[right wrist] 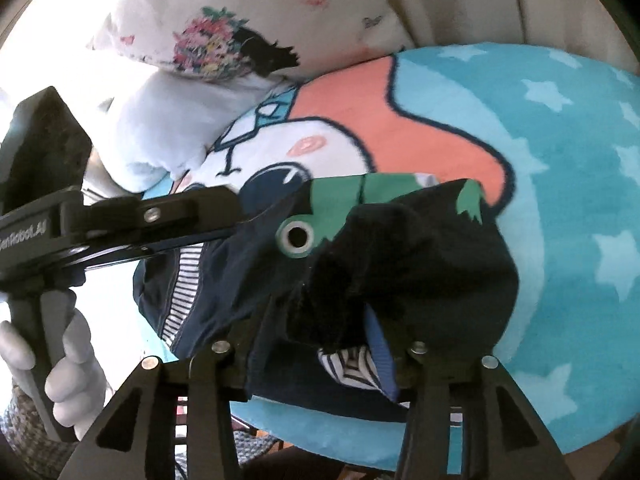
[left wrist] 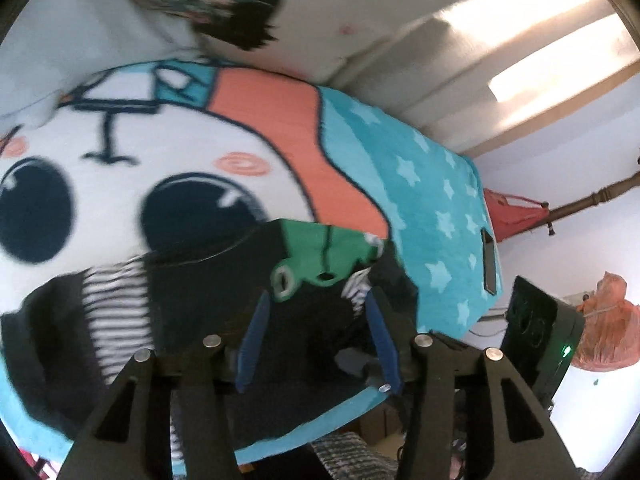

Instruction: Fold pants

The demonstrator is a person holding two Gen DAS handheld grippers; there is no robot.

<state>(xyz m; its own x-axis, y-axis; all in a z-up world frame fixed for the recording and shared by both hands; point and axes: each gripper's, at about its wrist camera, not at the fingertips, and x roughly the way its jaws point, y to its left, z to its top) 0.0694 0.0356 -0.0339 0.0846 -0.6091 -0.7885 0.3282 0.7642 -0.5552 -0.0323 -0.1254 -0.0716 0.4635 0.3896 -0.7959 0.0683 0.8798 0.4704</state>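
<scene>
the only writing to be read was on the side of the left gripper, seen from the right wrist: white letters, cut off at the picture's edge, that looked like "enrobot.ai"; the first letters were lost; a gloved hand held its handle at the lower left.

the pants, dark navy with striped lining and a green cartoon patch with a round eye, lay bunched on a blanket of turquoise with pale stars, an orange band and a big white cartoon face; from the left wrist the blanket was smeared by blur.

the left gripper had its blue pads spread, dark cloth lying beyond and between them; no pad pressed on it that i could see; the right gripper was half buried; one blue pad showed, the other was hidden under a fold of the pants, so i could not tell whether it pinched the cloth or stood loose.

a pillow with a flower print lay behind; its dark patch was hard to make out.
</scene>
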